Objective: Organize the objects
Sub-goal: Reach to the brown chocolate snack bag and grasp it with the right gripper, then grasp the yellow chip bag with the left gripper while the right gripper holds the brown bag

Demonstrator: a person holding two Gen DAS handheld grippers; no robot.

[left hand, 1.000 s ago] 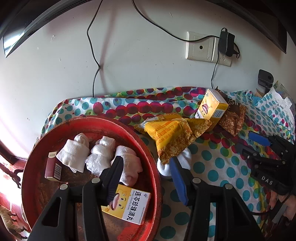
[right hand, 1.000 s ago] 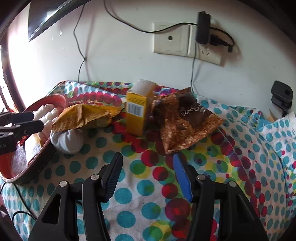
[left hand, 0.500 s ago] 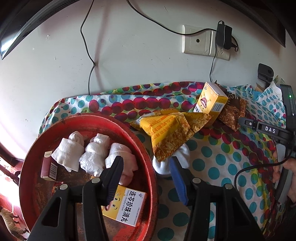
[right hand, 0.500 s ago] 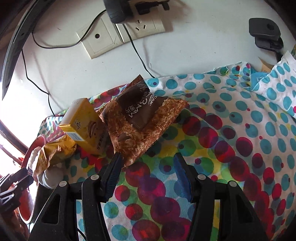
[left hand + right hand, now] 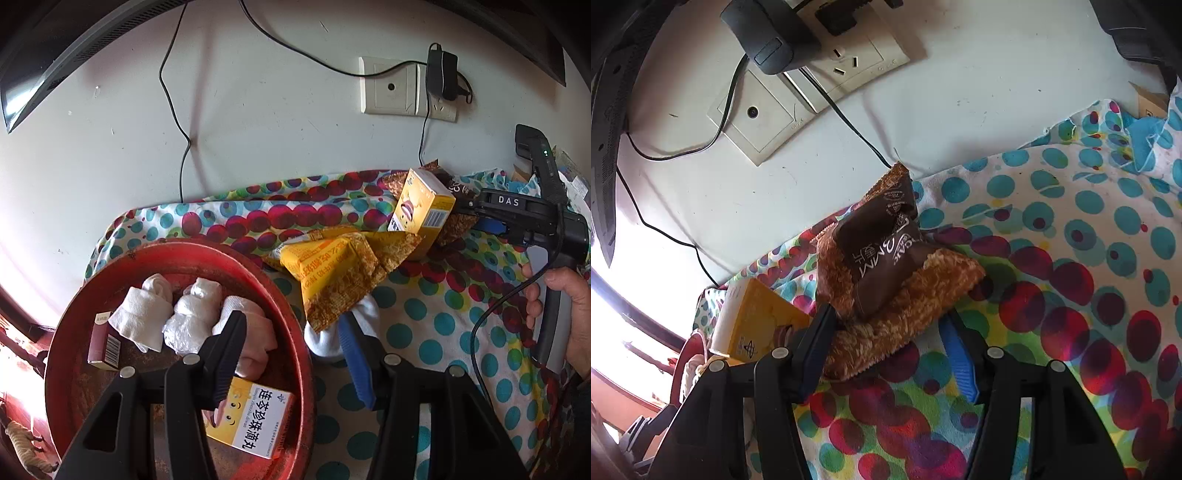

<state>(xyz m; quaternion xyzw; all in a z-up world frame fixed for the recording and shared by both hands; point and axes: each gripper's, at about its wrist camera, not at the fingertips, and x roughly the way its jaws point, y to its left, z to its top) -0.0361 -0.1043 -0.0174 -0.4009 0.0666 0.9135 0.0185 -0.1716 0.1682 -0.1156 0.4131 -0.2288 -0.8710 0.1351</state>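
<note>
A brown snack packet (image 5: 886, 273) lies on the dotted cloth by the wall. My right gripper (image 5: 890, 332) is open with its jaws on either side of the packet's near end; it also shows in the left wrist view (image 5: 476, 218). A yellow box (image 5: 753, 325) stands just left of the packet (image 5: 421, 210). My left gripper (image 5: 291, 336) is open and empty over the rim of a red tray (image 5: 303, 369). The tray holds three rolled white socks (image 5: 192, 317), a yellow medicine box (image 5: 255, 417) and a maroon box (image 5: 103, 347). A yellow snack bag (image 5: 336, 273) lies over a white sock (image 5: 332, 332) beside the tray.
A wall with sockets (image 5: 391, 88), a plugged adapter (image 5: 441, 74) and hanging cables (image 5: 177, 110) stands right behind the table. A dark screen edge (image 5: 55, 55) hangs above. A black device (image 5: 532, 144) and clutter sit at the table's far right.
My right gripper has swung and moved forward to the brown packet, which now sits between its open jaws. My left gripper has stayed over the tray rim.
</note>
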